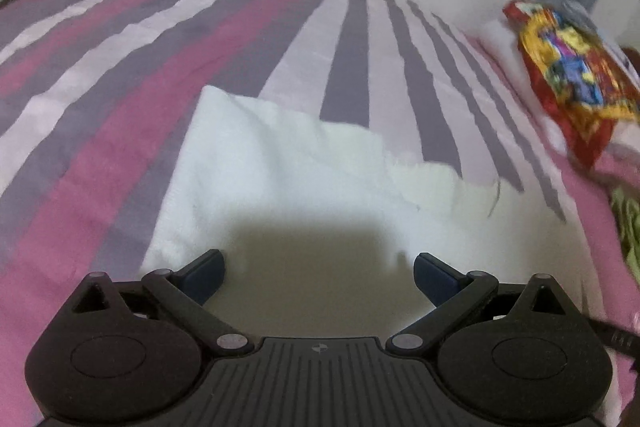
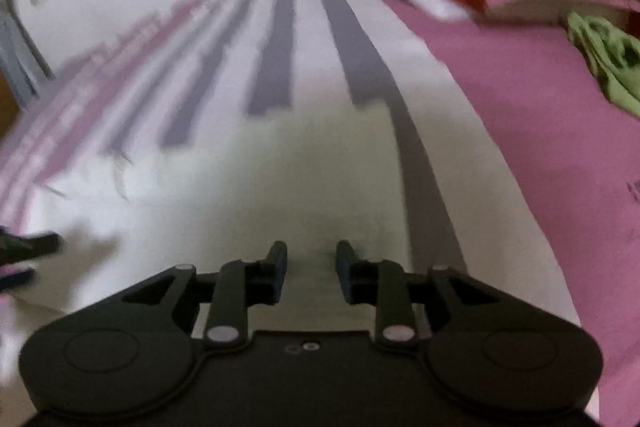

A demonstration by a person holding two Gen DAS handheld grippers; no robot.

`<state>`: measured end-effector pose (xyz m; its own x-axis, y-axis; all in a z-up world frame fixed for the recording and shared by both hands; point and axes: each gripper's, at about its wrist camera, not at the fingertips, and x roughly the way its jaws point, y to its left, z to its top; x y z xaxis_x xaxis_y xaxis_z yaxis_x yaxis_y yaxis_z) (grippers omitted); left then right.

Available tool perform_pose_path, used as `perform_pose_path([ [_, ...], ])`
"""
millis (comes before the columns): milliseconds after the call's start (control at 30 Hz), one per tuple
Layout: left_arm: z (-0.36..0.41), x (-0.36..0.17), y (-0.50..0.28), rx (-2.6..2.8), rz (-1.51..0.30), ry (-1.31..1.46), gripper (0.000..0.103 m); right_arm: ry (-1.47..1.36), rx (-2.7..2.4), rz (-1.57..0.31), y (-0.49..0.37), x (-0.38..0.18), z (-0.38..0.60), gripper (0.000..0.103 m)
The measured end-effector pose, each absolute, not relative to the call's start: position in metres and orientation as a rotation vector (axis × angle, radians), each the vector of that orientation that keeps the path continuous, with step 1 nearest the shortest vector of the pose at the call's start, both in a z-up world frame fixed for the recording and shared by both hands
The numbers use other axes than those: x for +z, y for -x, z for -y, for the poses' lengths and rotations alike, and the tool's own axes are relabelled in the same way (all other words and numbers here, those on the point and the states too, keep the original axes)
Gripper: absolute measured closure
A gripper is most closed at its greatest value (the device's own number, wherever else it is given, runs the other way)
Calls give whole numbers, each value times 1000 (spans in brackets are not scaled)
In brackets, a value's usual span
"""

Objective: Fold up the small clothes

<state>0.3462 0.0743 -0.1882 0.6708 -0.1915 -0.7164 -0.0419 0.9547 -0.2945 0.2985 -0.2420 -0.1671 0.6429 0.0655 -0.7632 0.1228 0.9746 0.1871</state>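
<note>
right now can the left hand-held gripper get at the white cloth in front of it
Probably yes. The left hand-held gripper is wide open just above the white cloth, which lies flat on the striped bedspread; nothing sits between them.

White cloth [image 1: 280, 163], pink-purple striped bedsheet [image 1: 100, 75]

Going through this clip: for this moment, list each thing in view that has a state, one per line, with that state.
left tool: open wide, empty, low over the white cloth.
right tool: partly open, nothing visibly between its fingers.
white cloth: lying on the bedsheet, far edge uneven; fold state unclear.
striped bedsheet: spread out.
colourful cloth: crumpled heap, untouched.
green cloth: crumpled, untouched.
</note>
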Motion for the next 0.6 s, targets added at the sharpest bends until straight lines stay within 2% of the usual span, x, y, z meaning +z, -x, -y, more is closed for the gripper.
perform_pose_path([
  [67, -75, -183, -337, -88, -835, 291, 3, -269, -45, -871, -294, -165, 248, 79],
  [167, -71, -181, -323, -101, -849, 272, 2, -284, -29, -821, -278, -148, 246, 70],
  [233, -69, -186, -318, -81, -888, 268, 3, -219, -22, -860, -274, -151, 237, 55],
  [300, -71, -183, -307, -73, -888, 284, 3, -216, -26, -923, -272, -158, 234, 56],
  [600, -75, -153, -242, -97, -905, 231, 3, -277, 58, -858, -206, -120, 226, 54],
])
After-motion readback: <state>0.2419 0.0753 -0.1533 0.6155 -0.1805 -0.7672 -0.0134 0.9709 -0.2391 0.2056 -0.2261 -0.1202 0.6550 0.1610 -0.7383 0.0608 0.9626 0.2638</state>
